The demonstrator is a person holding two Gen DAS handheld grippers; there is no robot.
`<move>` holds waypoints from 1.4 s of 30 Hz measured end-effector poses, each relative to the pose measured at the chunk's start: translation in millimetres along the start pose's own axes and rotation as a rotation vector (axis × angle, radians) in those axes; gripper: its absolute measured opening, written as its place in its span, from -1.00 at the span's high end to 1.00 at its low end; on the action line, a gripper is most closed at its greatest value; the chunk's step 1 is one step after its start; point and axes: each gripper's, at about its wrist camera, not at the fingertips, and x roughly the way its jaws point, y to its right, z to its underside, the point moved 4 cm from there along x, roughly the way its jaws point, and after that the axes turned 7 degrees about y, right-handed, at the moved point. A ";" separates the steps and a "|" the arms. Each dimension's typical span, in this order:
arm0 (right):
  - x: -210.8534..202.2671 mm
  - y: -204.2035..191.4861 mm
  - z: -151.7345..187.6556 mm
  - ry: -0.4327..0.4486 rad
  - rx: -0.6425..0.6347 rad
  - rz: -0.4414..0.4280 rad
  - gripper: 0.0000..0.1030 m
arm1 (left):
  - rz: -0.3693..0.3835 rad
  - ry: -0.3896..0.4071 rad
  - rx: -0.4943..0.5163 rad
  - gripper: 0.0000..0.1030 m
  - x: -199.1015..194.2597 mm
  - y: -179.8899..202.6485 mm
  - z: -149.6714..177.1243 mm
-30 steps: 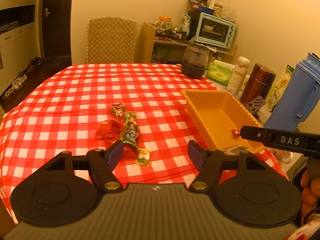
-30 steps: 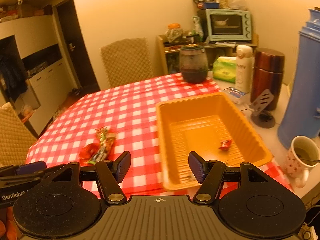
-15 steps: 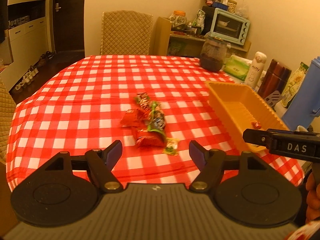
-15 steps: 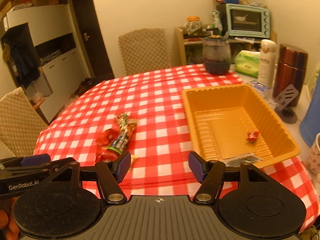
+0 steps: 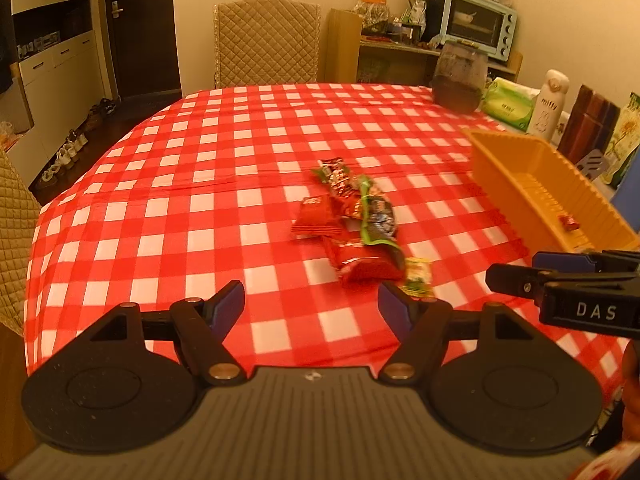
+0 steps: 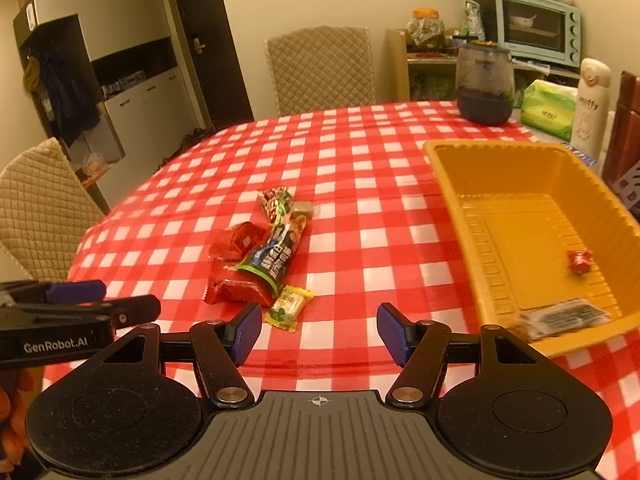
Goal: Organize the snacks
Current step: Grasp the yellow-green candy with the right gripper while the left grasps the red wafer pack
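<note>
just ahead of our left tongs (image 5: 311, 306), whose jaws stand wide apart with nothing between them, we see a small yellow-green candy (image 5: 418, 277) lying near the right finger's tip. our right tongs (image 6: 319, 333) are likewise spread and empty, the same candy just beyond their left finger. past it we find the snack pile (image 6: 256, 256) on the red checked tablecloth (image 5: 208, 184): a red packet nearest, a dark green-edged bag across it, smaller red wrappers behind. to the right of our right tongs sits the orange tray (image 6: 460, 184), holding a red candy (image 6: 580, 261) and a dark flat packet (image 6: 564, 316) by its near wall. farther off stands a dark jar (image 6: 485, 88).
</note>
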 end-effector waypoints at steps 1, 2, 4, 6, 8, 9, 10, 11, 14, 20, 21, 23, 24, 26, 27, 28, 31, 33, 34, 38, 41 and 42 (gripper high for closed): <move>6.5 -0.2 1.8 -0.007 0.000 -0.001 -0.24 | 0.002 0.001 0.002 -0.37 4.6 -2.3 0.2; 12.7 -0.8 3.9 -0.012 0.000 -0.004 -0.24 | 0.004 0.000 0.003 -0.37 9.3 -4.4 0.7; 24.1 -3.0 7.5 -0.022 -0.001 -0.009 -0.23 | 0.009 0.000 -0.005 -0.37 18.2 -8.9 2.2; 35.3 -6.1 10.3 -0.030 -0.004 -0.017 -0.23 | 0.010 -0.003 -0.020 -0.37 26.0 -12.6 4.5; 45.5 -9.1 11.4 -0.029 -0.007 -0.020 -0.23 | 0.012 -0.005 -0.039 -0.37 31.7 -17.2 7.2; 50.6 -10.7 11.2 -0.028 -0.005 -0.023 -0.20 | 0.012 -0.005 -0.047 -0.37 34.0 -19.3 8.3; 55.4 -11.9 10.9 -0.027 -0.001 -0.025 -0.05 | 0.013 -0.006 -0.055 -0.37 36.2 -20.8 8.7; 60.5 -12.8 10.5 -0.027 0.002 -0.026 0.03 | 0.014 -0.009 -0.060 -0.37 38.5 -22.4 9.3; 74.9 -15.5 10.7 -0.040 0.003 -0.011 0.14 | 0.019 -0.011 -0.071 -0.37 43.2 -25.0 10.4; 90.9 -23.3 15.5 -0.052 -0.013 0.003 0.17 | 0.027 -0.023 -0.083 -0.37 51.0 -28.6 14.7; 92.0 -25.8 16.3 -0.049 -0.036 0.013 0.24 | 0.029 -0.024 -0.081 -0.37 52.1 -28.4 15.3; 93.2 -28.1 17.9 -0.041 -0.077 0.029 0.34 | 0.036 -0.024 -0.076 -0.37 53.0 -27.7 15.7; 93.1 -27.8 18.6 -0.040 -0.089 0.035 0.48 | 0.042 -0.022 -0.073 -0.37 53.3 -27.0 15.3; 92.7 -26.3 19.6 -0.041 -0.097 0.043 0.51 | 0.051 -0.015 -0.056 -0.41 53.5 -23.8 13.9; 92.0 -24.9 19.8 -0.043 -0.091 0.044 0.52 | 0.059 -0.010 -0.043 -0.44 53.3 -21.4 12.7; 90.6 -22.6 20.0 -0.045 -0.086 0.047 0.56 | 0.068 -0.004 -0.027 -0.48 53.2 -17.8 11.0; 84.9 -15.2 18.6 -0.041 -0.069 0.062 0.56 | 0.093 0.015 0.041 -0.50 54.0 -5.4 6.3; 81.1 -8.6 17.6 -0.041 -0.052 0.072 0.56 | 0.105 0.018 0.104 -0.50 58.7 4.1 3.2; 79.1 -5.0 17.4 -0.043 -0.042 0.076 0.56 | 0.112 0.020 0.143 -0.50 62.3 9.3 1.6; 73.5 8.4 15.8 -0.043 -0.012 0.092 0.56 | 0.143 0.021 0.285 -0.50 76.3 26.9 -3.1; 71.9 15.8 15.3 -0.045 0.009 0.098 0.56 | 0.208 0.019 0.335 -0.46 86.6 36.9 -4.4; 71.0 17.3 15.3 -0.045 0.013 0.100 0.56 | 0.231 0.015 0.340 -0.45 89.6 39.0 -5.0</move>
